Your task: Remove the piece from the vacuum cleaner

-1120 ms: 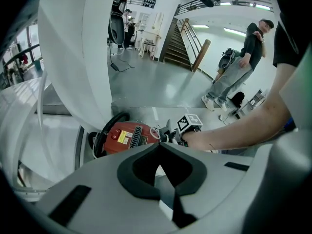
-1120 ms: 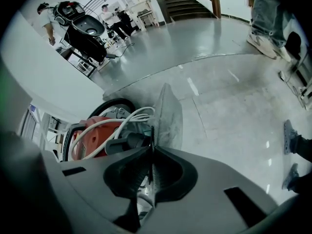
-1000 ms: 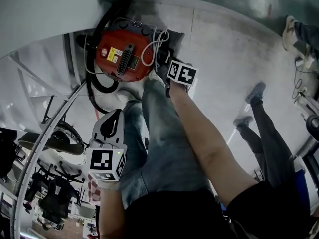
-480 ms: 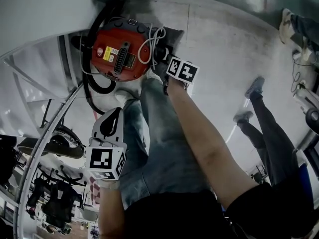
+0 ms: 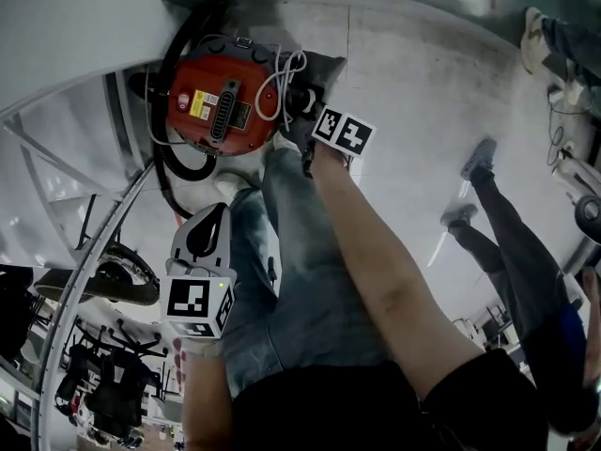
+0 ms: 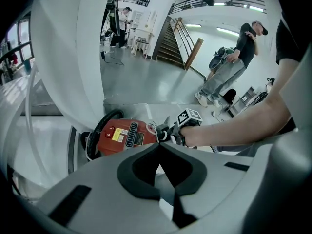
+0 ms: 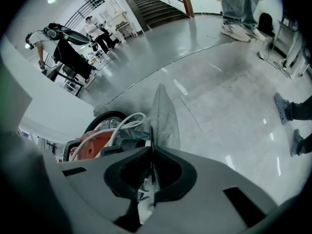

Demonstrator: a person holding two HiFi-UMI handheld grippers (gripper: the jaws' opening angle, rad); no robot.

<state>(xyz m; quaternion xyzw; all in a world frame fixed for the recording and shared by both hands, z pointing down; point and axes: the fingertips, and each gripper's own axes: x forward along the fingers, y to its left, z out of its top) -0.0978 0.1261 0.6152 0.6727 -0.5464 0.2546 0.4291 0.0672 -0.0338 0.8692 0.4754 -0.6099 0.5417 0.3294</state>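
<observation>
The vacuum point(image 5: 221, 106) sits on the floor, red body up, with its black hose point(image 5: 174, 158) curling round the side away from the right gripper point(image 7: 152, 145). The piece point(image 7: 163, 116) – a thin, grey, flat thing – stands against the vacuum's near side, just beside the looped white cord point(image 5: 282, 78). The right gripper is at that same side, its jaws drawn almost together and clamped on the piece's thin dark edge. The left gripper point(image 6: 158, 147) hangs well back from the vacuum, jaws closed tip to tip with nothing between them.

The piece looks not yet free; I judge the step in hand to be the pull that takes it off.

What could go wrong from here:
- The grip is on a narrow edge only. A sharp or skewed tug could let the edge slide out of the jaws, and the piece would drop back against the vacuum.
- Nothing steadies the vacuum – the left gripper is nowhere near it. If the piece sits tight, the pull may drag or tip the whole vacuum rather than release the piece.
- The cord loops lie right by the piece. Drawn across them, the piece or the jaws could catch a loop and haul the cord along.
- If the piece is soft, as its grey surface suggests, hard force at one edge might bend or tear it.
</observation>
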